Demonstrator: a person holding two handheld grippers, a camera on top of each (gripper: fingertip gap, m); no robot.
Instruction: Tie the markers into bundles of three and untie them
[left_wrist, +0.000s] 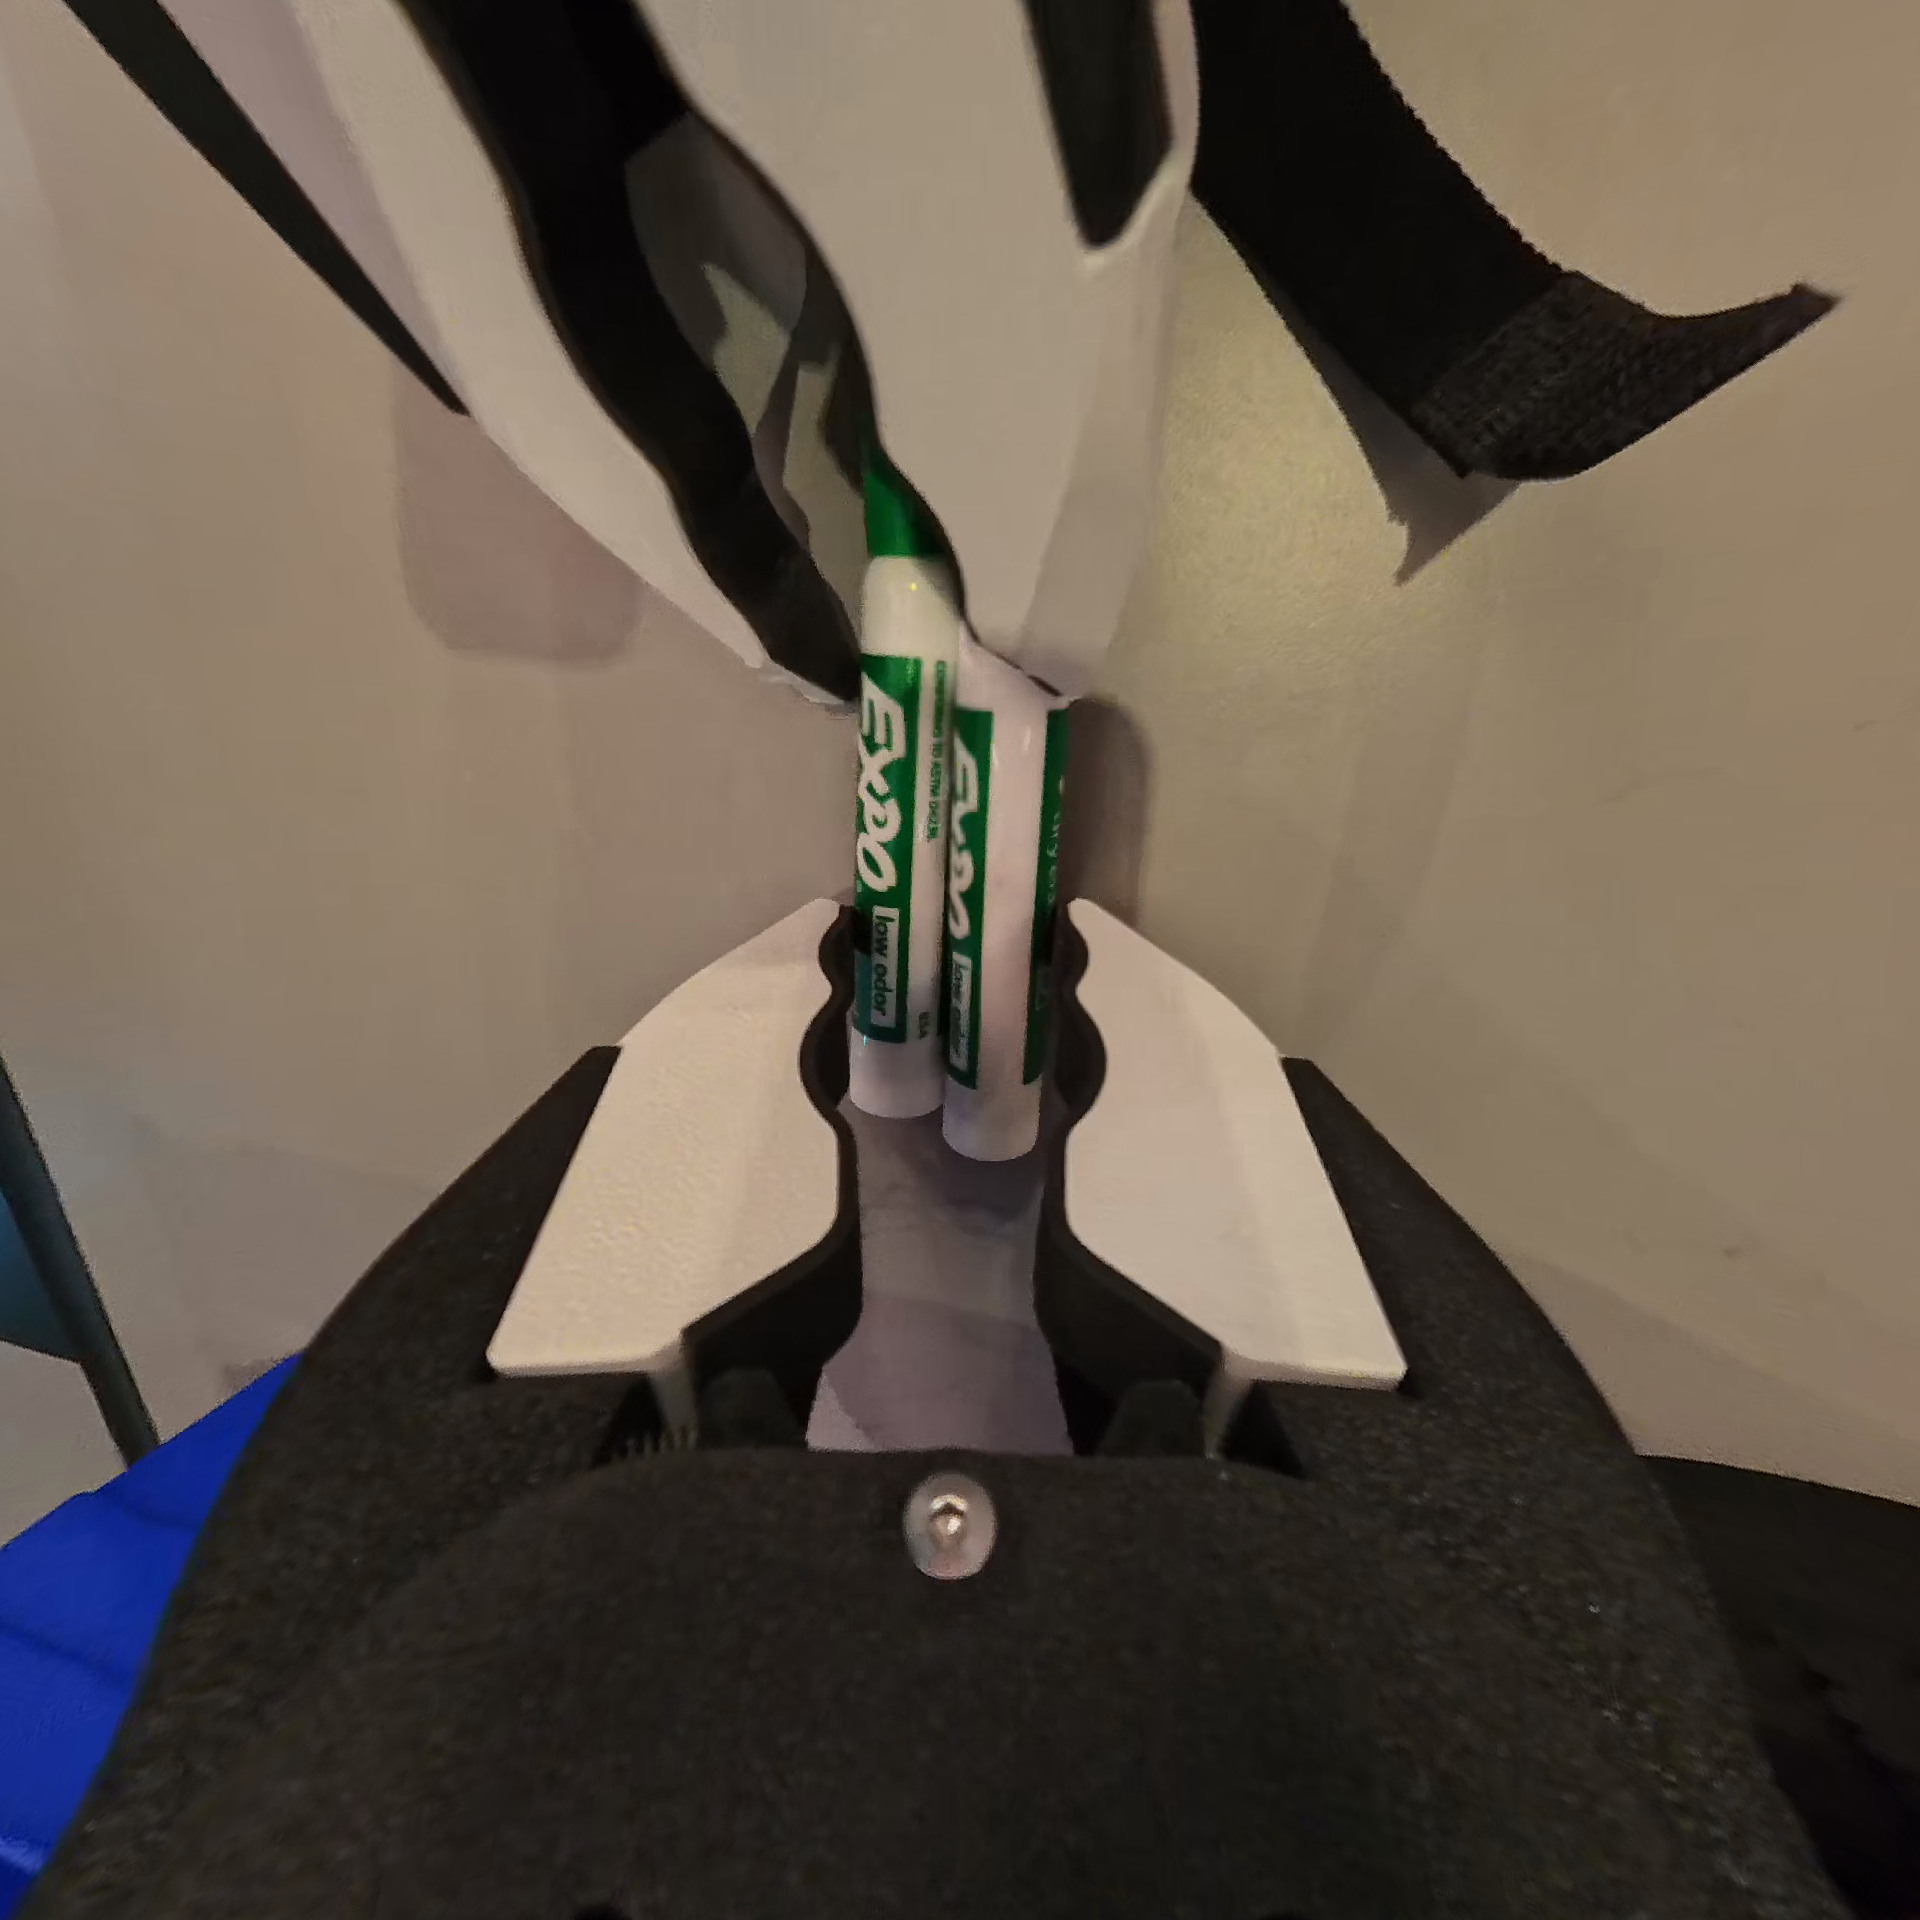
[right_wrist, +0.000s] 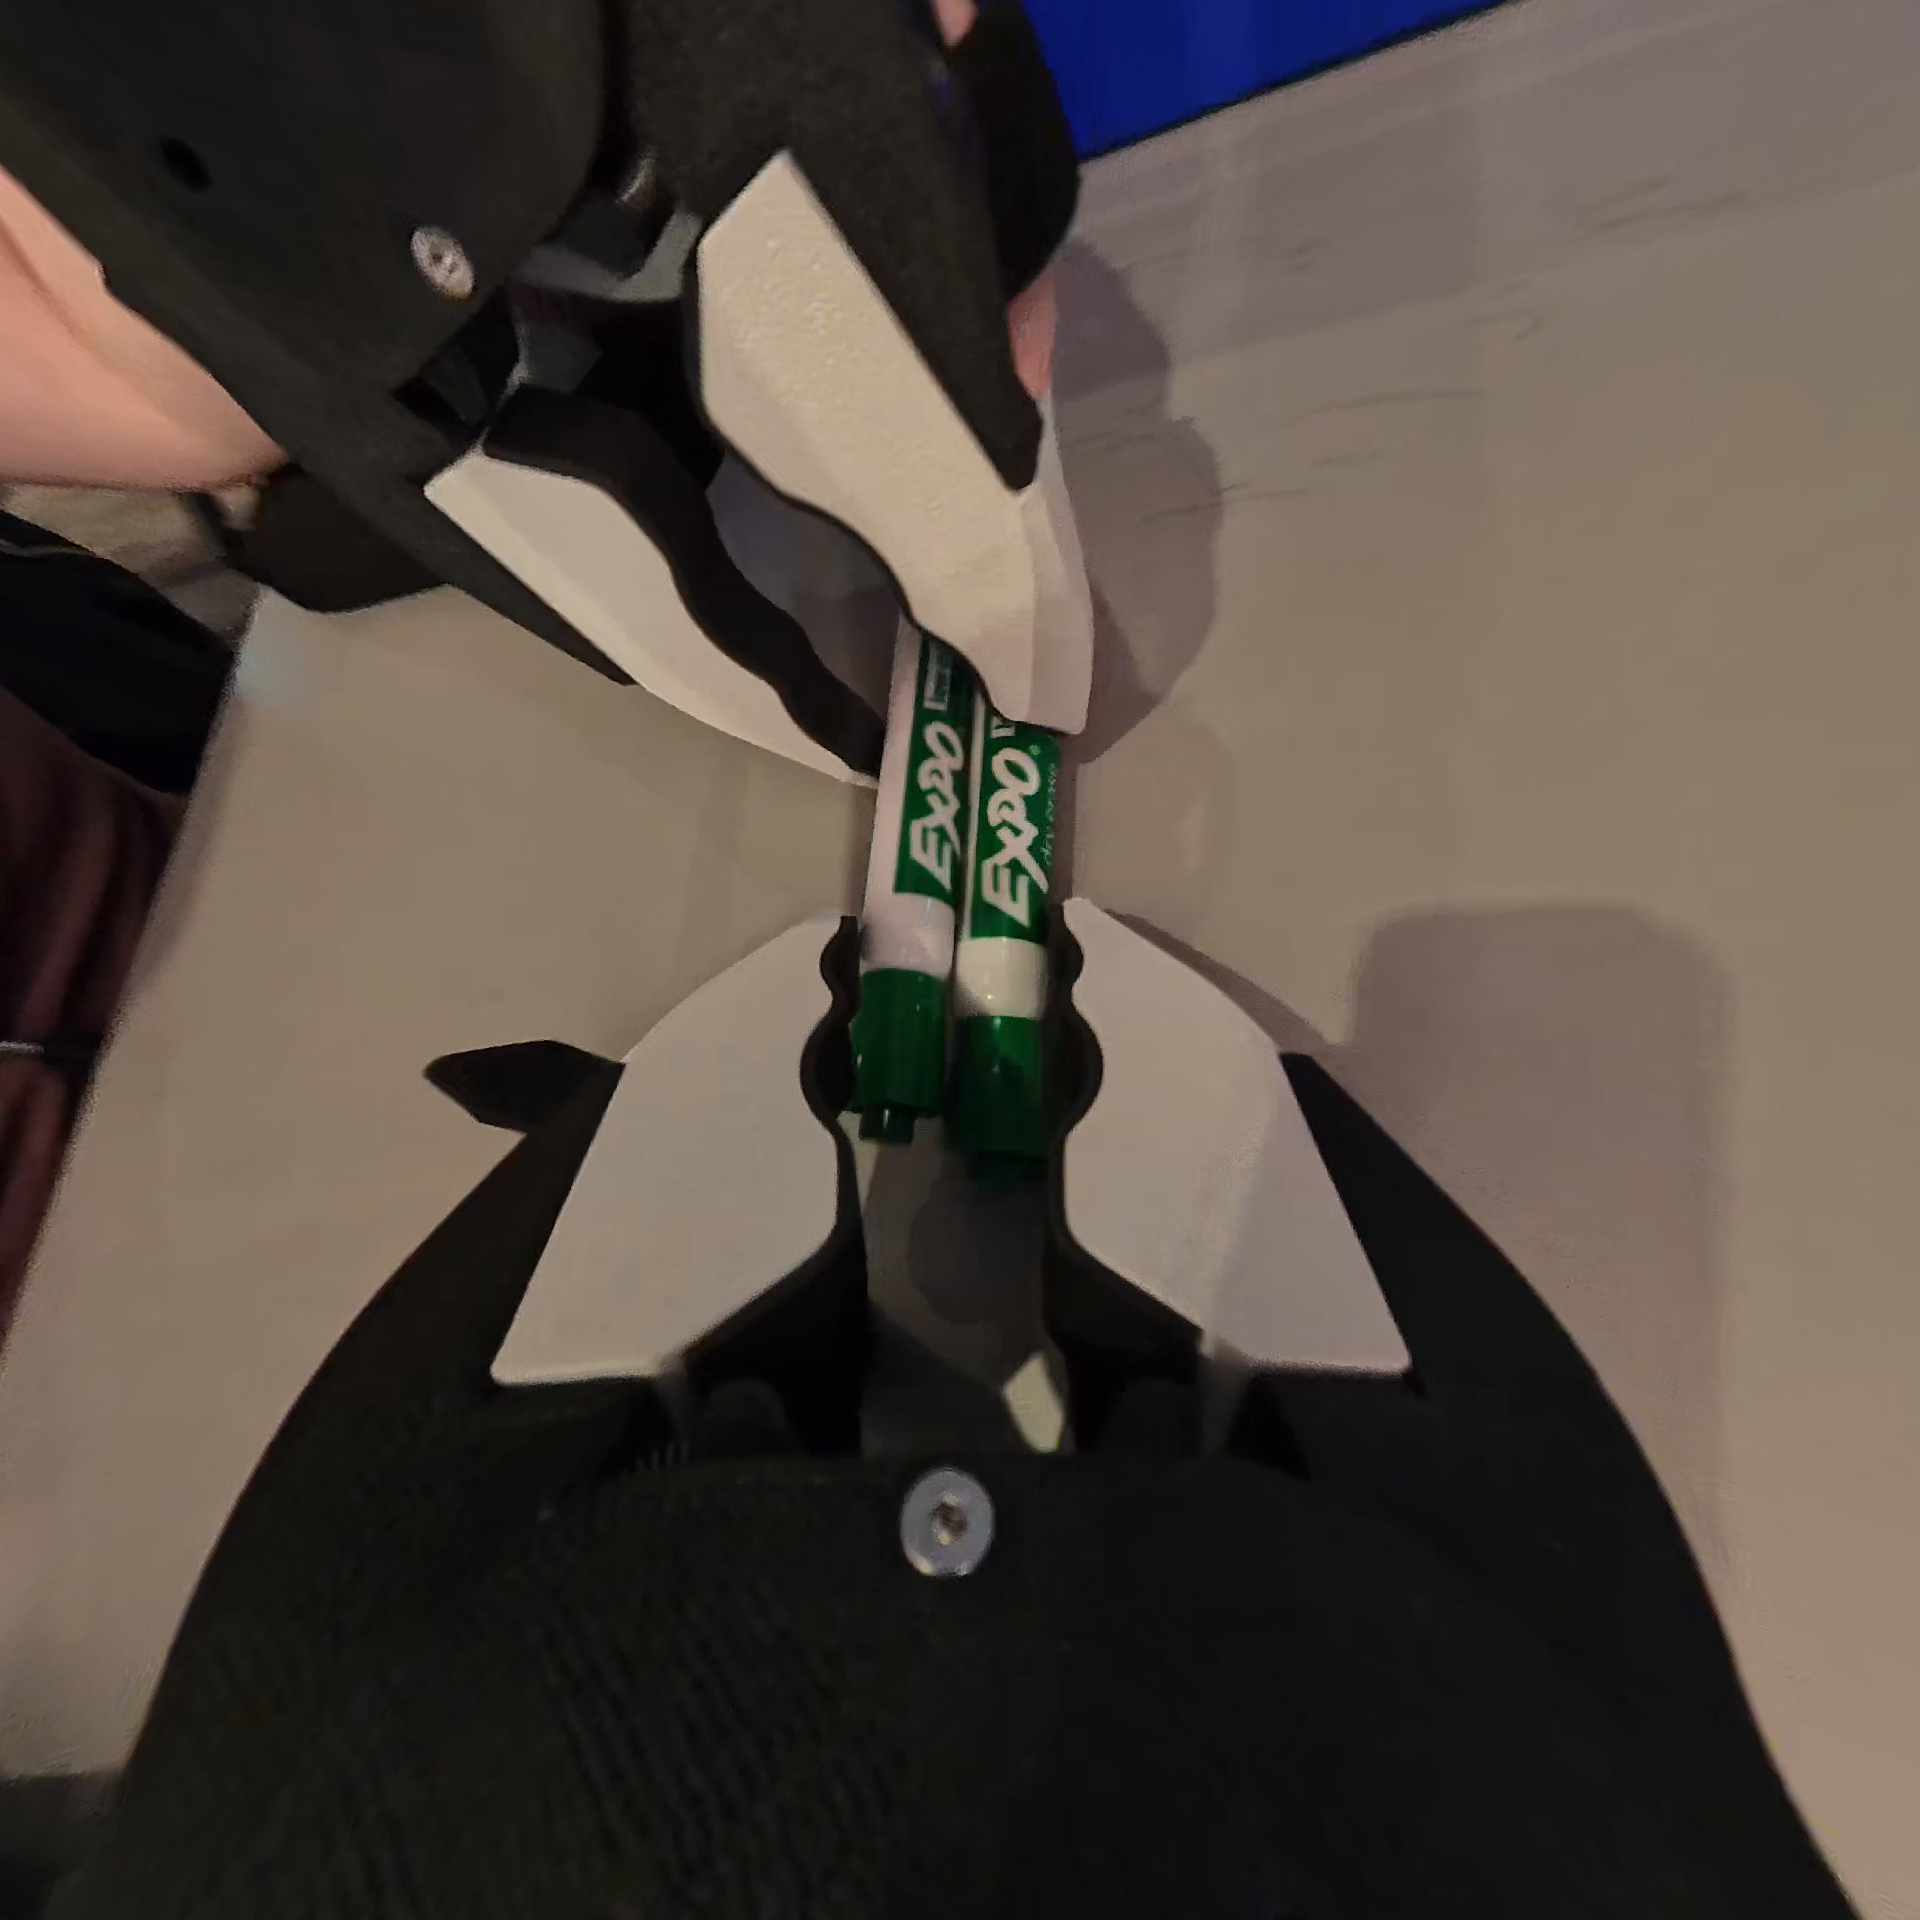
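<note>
My left tongs (left_wrist: 951, 997) are clamped on the white butt ends of a cluster of green dry-erase markers (left_wrist: 899, 883), and my right tongs (right_wrist: 951, 1013) are clamped on the green capped ends of the same cluster (right_wrist: 961, 831), so the markers bridge the gap between the two tools, held off the pale surface (right_wrist: 1455, 727) that lies beneath them. In the left wrist view I see three barrels side by side: the left one sits highest and nearest the camera, the middle one is tucked slightly lower, and the third shows only as a green-and-white strip against the right finger. In the right wrist view I can make out only two barrels clearly, their green caps (right_wrist: 997, 1091) resting in the scalloped notches of my tongs; the third is hidden. The left tongs appear in that view at the upper left, coming in at a slant, with their white fingers (right_wrist: 883, 436) pinched around the far ends of the markers. A black hook-and-loop strap (left_wrist: 1558, 343) hangs loose at the upper right of the left wrist view, its end free and apart from the markers; part of it also shows as a black tip (right_wrist: 509, 1075) on the surface left of my right tongs. A blue object (right_wrist: 1351, 73) lies at the far edge of the surface.
</note>
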